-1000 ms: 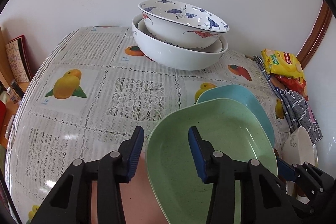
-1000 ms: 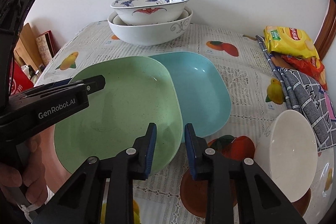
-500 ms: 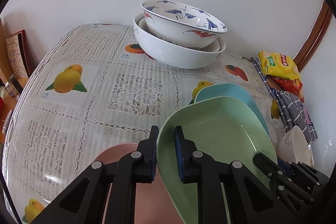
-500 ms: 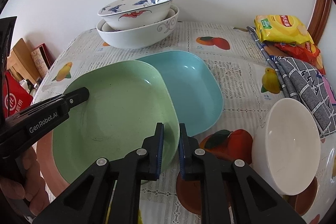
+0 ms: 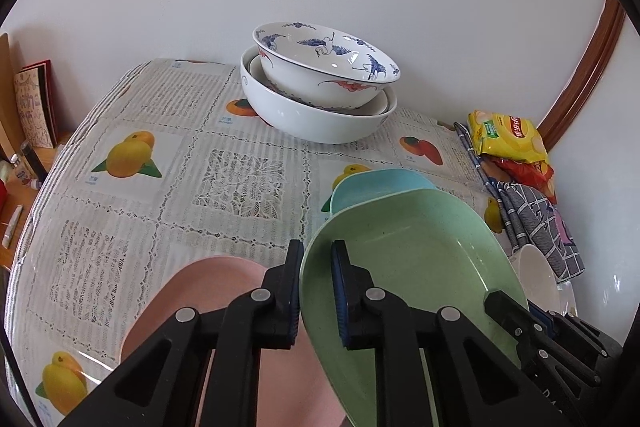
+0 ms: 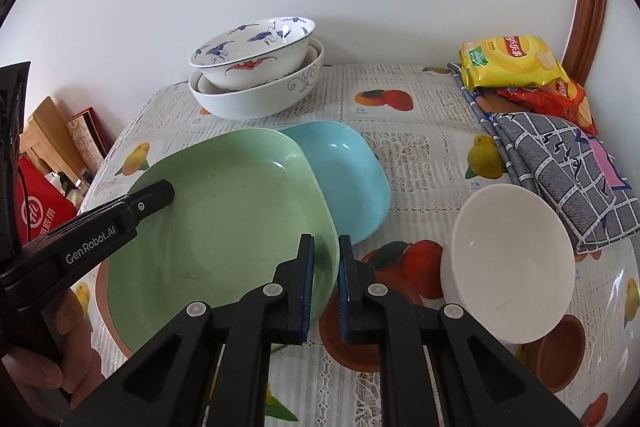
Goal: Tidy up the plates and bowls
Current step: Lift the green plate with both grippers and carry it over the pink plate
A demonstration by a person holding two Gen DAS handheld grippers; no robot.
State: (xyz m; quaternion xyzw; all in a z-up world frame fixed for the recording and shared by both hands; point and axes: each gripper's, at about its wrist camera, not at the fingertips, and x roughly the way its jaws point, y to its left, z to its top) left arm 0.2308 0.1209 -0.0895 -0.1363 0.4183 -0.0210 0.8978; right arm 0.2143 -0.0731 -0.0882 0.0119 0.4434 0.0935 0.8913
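We see both views evenly lit by soft daylight, bright and sharp throughout. Glare glints on the painted bowl (image 5: 326, 61) and the glossy tablecloth (image 6: 618, 281) beside the white bowl (image 6: 508, 269). Shadows stay faint. Fisheye bending curves the door frame (image 5: 584, 75), and black vignetting rings every corner.

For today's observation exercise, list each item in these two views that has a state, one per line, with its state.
green plate: gripped at two rims, tilted
left gripper: shut on green plate
right gripper: shut on green plate
blue plate: flat on table, partly under green plate
pink plate: flat, beneath green plate
patterned bowl: nested in large white bowl
small white bowl: tilted
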